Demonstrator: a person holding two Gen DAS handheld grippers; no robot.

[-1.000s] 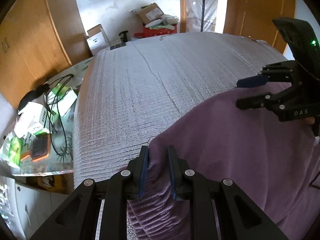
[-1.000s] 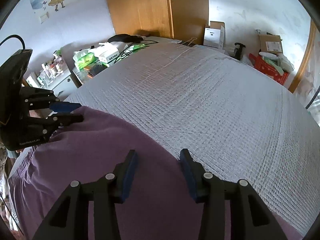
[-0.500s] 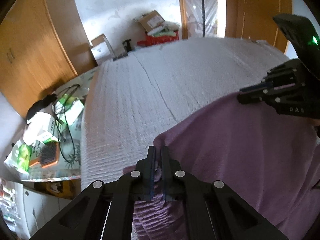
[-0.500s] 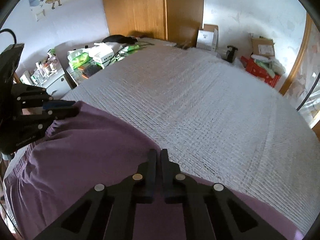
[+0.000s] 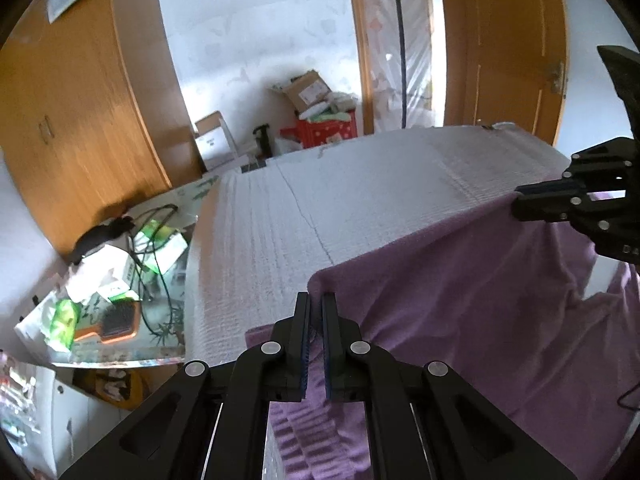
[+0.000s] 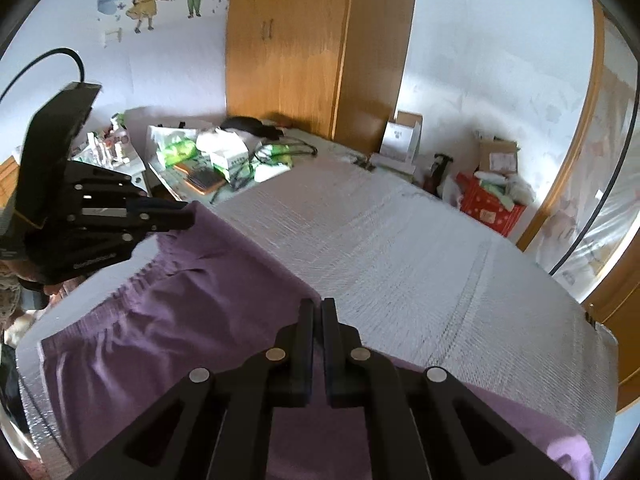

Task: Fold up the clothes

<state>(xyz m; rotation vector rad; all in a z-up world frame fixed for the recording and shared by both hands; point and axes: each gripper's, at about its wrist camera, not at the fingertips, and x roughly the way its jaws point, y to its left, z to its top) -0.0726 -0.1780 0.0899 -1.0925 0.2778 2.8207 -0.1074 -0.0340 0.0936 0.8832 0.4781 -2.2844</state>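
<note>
1. The room has white walls, a tall wooden wardrobe [image 6: 320,52] and a wooden door [image 5: 508,52].
2. A bed with a silvery quilted cover [image 6: 400,248] fills the middle.
3. A purple garment [image 6: 180,304] lies across the bed's near end, its far edge lifted off the cover.
4. A cluttered side table [image 5: 120,280] stands beside the bed.
5. The left gripper [image 5: 316,304] and right gripper [image 6: 317,312] each pinch that raised edge, jaws pressed together.
</note>
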